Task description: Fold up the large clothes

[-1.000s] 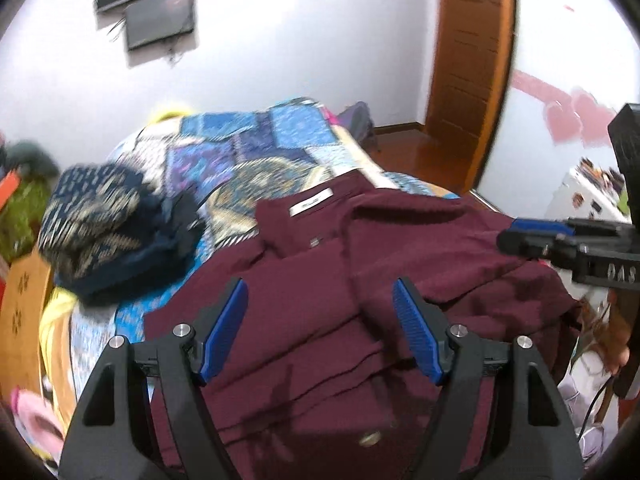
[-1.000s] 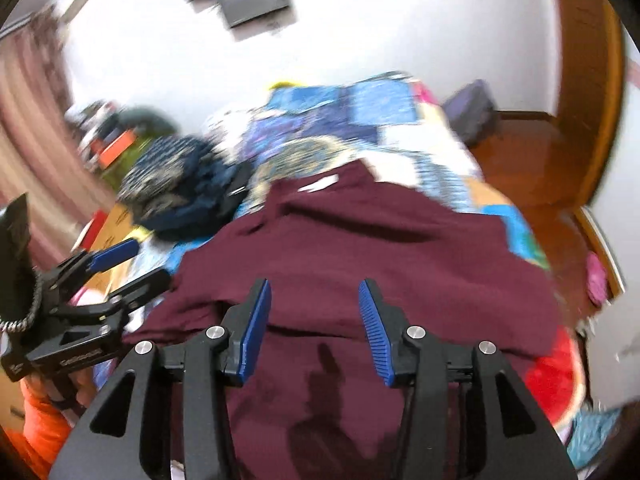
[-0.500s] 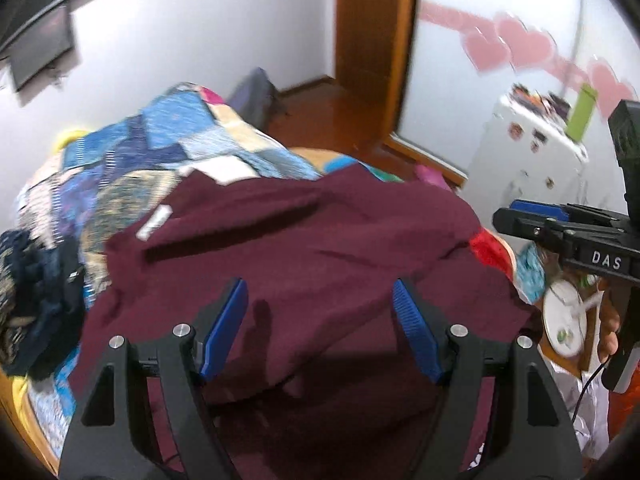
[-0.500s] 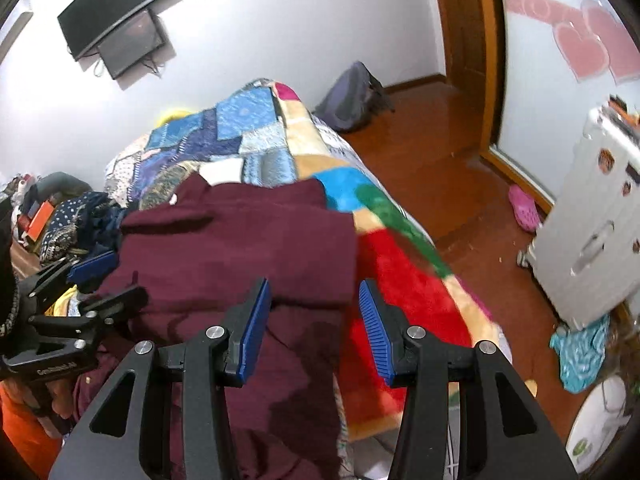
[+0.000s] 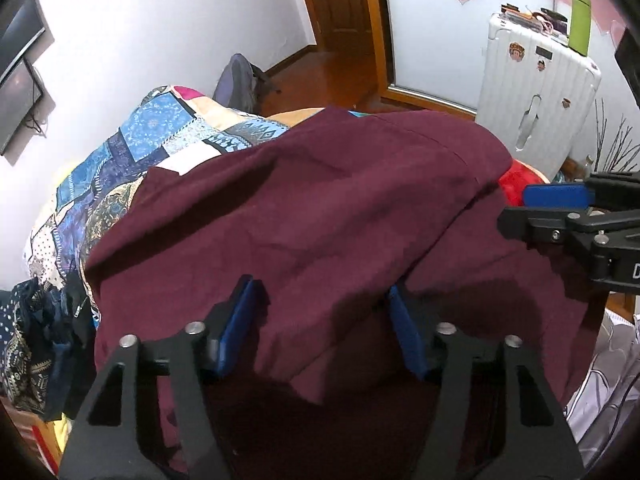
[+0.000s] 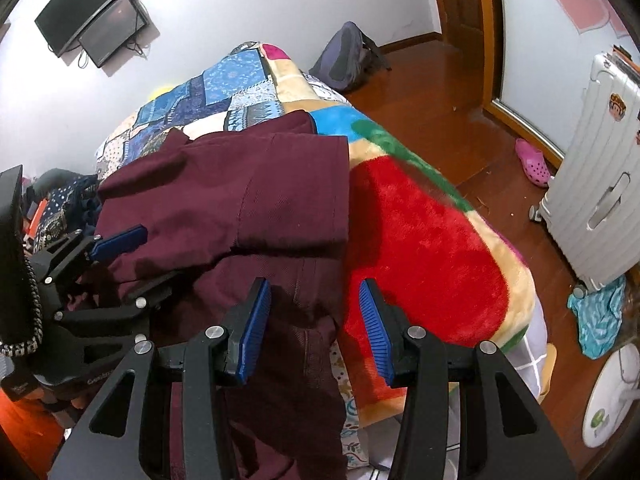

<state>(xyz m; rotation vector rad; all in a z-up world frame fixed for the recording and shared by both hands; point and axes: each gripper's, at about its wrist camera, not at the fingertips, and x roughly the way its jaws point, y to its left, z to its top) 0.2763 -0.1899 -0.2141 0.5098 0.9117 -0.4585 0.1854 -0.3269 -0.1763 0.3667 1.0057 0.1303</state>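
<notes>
A large maroon garment [image 5: 320,216] lies partly folded on the bed; it also shows in the right wrist view [image 6: 240,200], with one part hanging over the near bed edge. My left gripper [image 5: 320,324] is open, its blue pads on either side of a raised fold of the cloth. My right gripper [image 6: 314,324] is open just above the garment's right edge, where it meets the red blanket. Each gripper shows in the other's view: the right one [image 5: 560,208] and the left one [image 6: 120,256].
The bed carries a blue patchwork quilt [image 6: 224,88] and a red and cream blanket [image 6: 420,240]. Dark patterned clothes [image 5: 28,336] are piled at the left. A white suitcase [image 6: 600,184], a pink shoe [image 6: 532,162], a backpack [image 6: 348,60] and a fan [image 6: 612,396] stand on the wooden floor.
Both cameras have swung right towards the door and suitcase. The left gripper has dropped lower onto the garment, and cloth now lies between its pads. Both stay open.
</notes>
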